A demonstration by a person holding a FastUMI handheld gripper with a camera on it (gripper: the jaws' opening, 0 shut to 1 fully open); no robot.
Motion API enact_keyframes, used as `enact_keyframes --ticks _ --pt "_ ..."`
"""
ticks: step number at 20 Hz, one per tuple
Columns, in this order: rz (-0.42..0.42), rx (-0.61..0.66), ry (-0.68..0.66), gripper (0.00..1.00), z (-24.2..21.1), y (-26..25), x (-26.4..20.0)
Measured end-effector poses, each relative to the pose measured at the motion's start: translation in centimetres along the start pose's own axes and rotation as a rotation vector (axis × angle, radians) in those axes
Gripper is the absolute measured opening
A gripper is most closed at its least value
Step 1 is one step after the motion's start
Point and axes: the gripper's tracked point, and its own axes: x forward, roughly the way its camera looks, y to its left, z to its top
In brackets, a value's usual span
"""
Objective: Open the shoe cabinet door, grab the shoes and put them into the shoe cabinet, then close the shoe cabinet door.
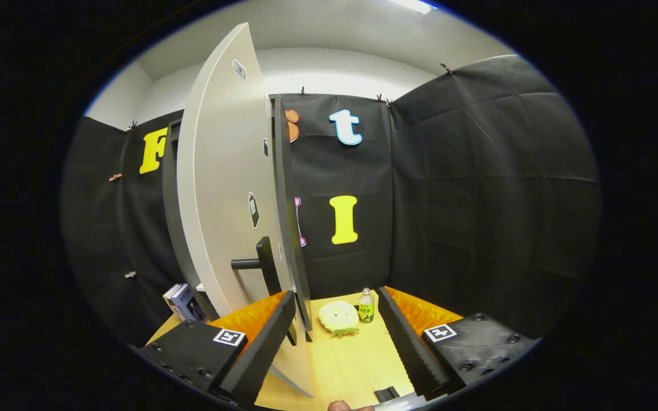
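standing ajar, door (223, 188) beside open claw's (334, 337) left finger.

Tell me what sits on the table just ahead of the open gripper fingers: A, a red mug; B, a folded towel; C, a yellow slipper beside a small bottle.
C: a yellow slipper lies beside a small bottle on the table, beyond the open gripper.

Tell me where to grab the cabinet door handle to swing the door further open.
Grip the dark bar handle across its upright bar, coming from the door's front face. It stands off the panel on a short post, leaving room for a finger behind it. The gripper is open, handle just ahead of its one finger.
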Motion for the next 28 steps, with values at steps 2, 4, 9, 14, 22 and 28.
enact_keyframes --ticks 2,4,9,14,22,28 --pt "0.000 0.007 0.002 0.98 -0.2 1.1 -0.3" --pt "0.005 0.009 0.005 0.98 -0.4 2.5 -0.7" --pt "-0.003 0.005 0.004 0.98 -1.0 6.9 -1.5" --pt "-0.051 -0.015 -0.008 0.97 -1.6 11.1 -1.8" --pt "0.063 -0.009 0.006 0.98 -2.7 19.8 0.1" --pt "0.159 -0.061 -0.008 0.98 -2.5 24.7 2.2"
